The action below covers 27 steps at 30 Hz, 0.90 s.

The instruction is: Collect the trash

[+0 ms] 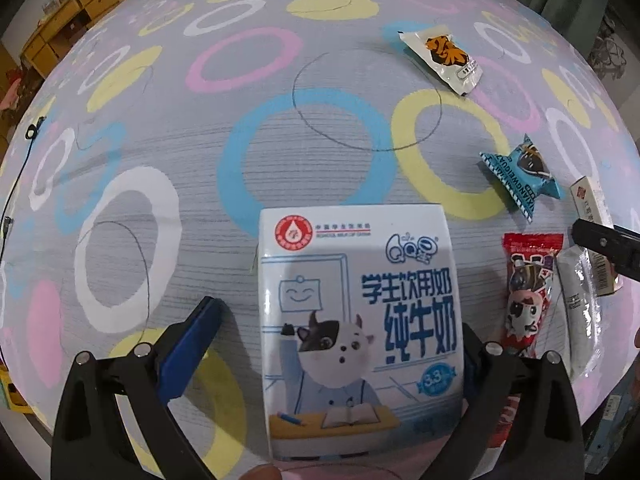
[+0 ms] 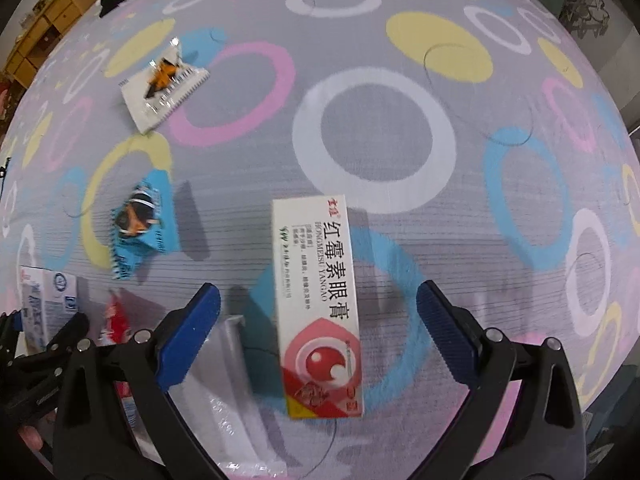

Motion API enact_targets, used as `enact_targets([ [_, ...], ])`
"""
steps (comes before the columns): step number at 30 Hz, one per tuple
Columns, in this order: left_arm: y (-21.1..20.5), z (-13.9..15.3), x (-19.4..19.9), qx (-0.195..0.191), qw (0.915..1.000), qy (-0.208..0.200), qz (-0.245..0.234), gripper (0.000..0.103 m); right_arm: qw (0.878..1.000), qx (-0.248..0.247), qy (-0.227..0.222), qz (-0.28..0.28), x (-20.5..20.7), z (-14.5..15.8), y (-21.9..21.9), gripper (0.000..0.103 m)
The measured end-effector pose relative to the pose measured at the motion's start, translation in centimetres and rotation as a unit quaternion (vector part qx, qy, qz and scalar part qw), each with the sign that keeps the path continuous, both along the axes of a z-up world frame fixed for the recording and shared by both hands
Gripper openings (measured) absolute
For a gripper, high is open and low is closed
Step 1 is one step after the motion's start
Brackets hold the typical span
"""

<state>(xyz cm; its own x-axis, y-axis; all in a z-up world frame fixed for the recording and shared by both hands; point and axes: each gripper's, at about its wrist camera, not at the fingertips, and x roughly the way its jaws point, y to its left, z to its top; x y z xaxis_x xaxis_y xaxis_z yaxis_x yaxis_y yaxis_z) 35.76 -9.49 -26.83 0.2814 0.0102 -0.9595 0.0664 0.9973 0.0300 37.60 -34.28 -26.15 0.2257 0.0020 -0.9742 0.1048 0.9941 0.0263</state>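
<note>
Trash lies spread on a bed with a grey cover printed with coloured rings (image 1: 168,168). In the left wrist view, the left gripper (image 1: 340,344) has its jaws spread wide around a white and blue milk carton with a cartoon cow (image 1: 358,328). The carton lies flat between the two fingers; the right finger is just beside the carton's edge or touching it, I cannot tell which, and the left blue pad (image 1: 192,344) stands apart from it. To the right of the carton lie a red snack wrapper with a cartoon figure (image 1: 526,300) and, just beside that, a clear plastic wrapper (image 1: 580,320). Farther away on the cover are a blue candy wrapper with serrated ends (image 1: 520,176) and a white sachet with an orange and black print (image 1: 442,58).

In the right wrist view, the right gripper (image 2: 318,328) also has its jaws spread, touching nothing. Between them lies a long white ointment box with a red round emblem and black Chinese text (image 2: 318,304), clear of both blue pads. The clear plastic wrapper lies under the left finger of this gripper. The blue candy wrapper and the white sachet are to the left, well apart from the box. At the far left edge, the milk carton and the black frame of the left gripper are visible.
</note>
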Motion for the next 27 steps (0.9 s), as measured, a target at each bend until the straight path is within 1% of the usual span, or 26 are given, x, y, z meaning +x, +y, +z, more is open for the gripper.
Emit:
enact_targets([
  [3, 0.0, 0.0, 0.0, 0.0, 1.0, 0.001, 0.002, 0.095, 1.0, -0.002, -0.004, -0.005, 0.0, -0.6, -0.2, 0.095],
  [4, -0.2, 0.0, 0.0, 0.0, 1.0, 0.001, 0.002, 0.095, 1.0, -0.006, -0.006, -0.007, 0.1, -0.7, -0.1, 0.091],
  [6, -0.7, 0.2, -0.3, -0.005, 1.0, -0.001, -0.003, 0.087, 1.0, -0.014, -0.012, -0.011, 0.1, -0.5, -0.1, 0.082],
  [7, -0.8, 0.3, -0.3, -0.005, 1.0, -0.003, -0.005, 0.084, 1.0, -0.015, -0.014, -0.011, 0.1, -0.3, 0.0, 0.07],
  [8, -0.9, 0.4, -0.4, -0.005, 0.9999, -0.005, -0.007, 0.077, 1.0, -0.016, -0.018, -0.01, 0.2, 0.0, 0.1, 0.054],
  [9, -0.9, 0.5, -0.5, -0.006, 0.9999, -0.006, -0.008, 0.072, 1.0, -0.016, -0.019, -0.009, 0.0, 0.2, 0.1, 0.046],
  [10, -1.0, 0.6, -0.6, -0.006, 0.9999, -0.006, -0.007, 0.069, 1.0, -0.015, -0.019, -0.008, 0.1, 0.4, 0.1, 0.033],
  [11, -1.1, 0.7, -0.6, -0.007, 0.9999, -0.007, -0.007, 0.065, 1.0, -0.019, -0.017, -0.005, 0.1, 0.5, 0.2, 0.033],
  [15, -0.9, 0.8, -1.0, -0.018, 0.9998, -0.007, 0.0, 0.063, 1.0, -0.026, -0.017, -0.002, 0.1, 0.6, 0.3, 0.032],
  [18, -0.6, 1.0, -1.3, -0.026, 0.9996, -0.005, -0.006, 0.063, 1.0, -0.023, -0.019, -0.004, 0.0, 0.9, 0.3, 0.032],
  [21, -0.1, 1.3, -1.4, -0.037, 0.9993, -0.006, -0.002, 0.063, 0.999, -0.024, -0.028, -0.005, -0.3, 1.2, 0.4, 0.032],
  [24, 0.1, 1.8, -1.7, -0.044, 0.999, -0.007, -0.001, 0.063, 0.999, -0.018, -0.035, -0.009, -0.9, 2.0, 0.1, 0.032],
  [27, 0.3, 2.7, -2.0, -0.051, 0.9986, -0.012, -0.004, 0.063, 0.999, -0.025, -0.044, -0.006, -1.5, 3.1, 0.4, 0.032],
])
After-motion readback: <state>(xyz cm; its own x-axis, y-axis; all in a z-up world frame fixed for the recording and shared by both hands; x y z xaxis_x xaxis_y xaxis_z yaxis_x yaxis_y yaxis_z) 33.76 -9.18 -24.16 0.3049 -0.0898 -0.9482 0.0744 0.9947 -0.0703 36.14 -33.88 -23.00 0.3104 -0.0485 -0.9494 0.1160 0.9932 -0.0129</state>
